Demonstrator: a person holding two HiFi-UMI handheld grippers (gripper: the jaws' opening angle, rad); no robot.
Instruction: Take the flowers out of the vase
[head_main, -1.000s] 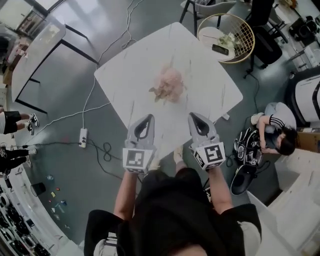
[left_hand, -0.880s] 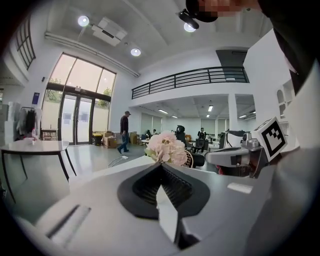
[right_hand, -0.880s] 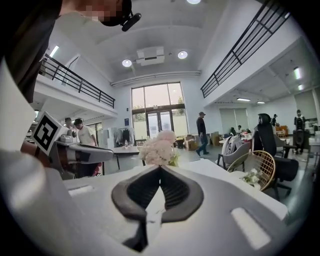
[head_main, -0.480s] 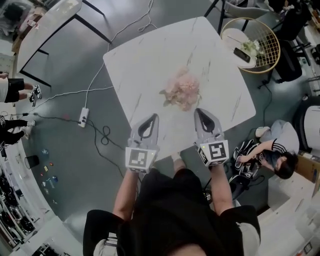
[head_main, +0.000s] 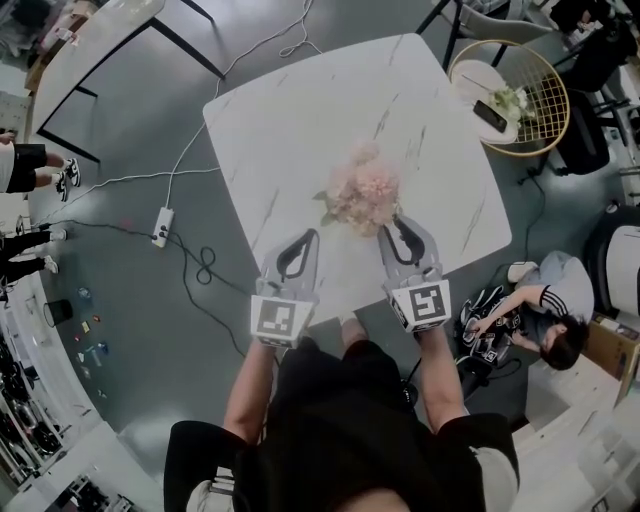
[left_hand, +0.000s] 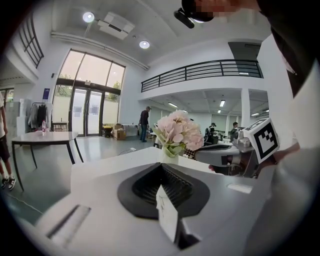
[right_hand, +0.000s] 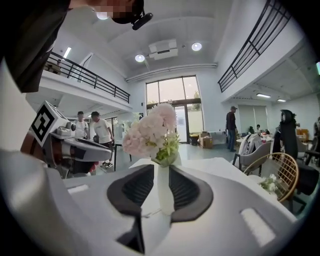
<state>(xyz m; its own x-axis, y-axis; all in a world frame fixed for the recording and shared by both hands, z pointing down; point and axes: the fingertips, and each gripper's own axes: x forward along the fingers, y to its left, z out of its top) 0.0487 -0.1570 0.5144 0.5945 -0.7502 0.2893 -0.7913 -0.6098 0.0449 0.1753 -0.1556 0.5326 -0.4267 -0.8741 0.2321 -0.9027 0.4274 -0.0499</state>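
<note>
Bare white table top (head_main: 300, 120) surrounds the vase (right_hand: 164, 192) of flowers (head_main: 362, 195). Only those flowers block passage across it.

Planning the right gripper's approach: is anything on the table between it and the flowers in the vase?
Nothing visible. The right gripper, jaws opening, sees the vase and flowers through their gap, untouched; only bare table lies between.

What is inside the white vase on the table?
Pink flowers rise from the mouth of the vase. Their stems, and any water, are hidden by its opaque white wall.
</note>
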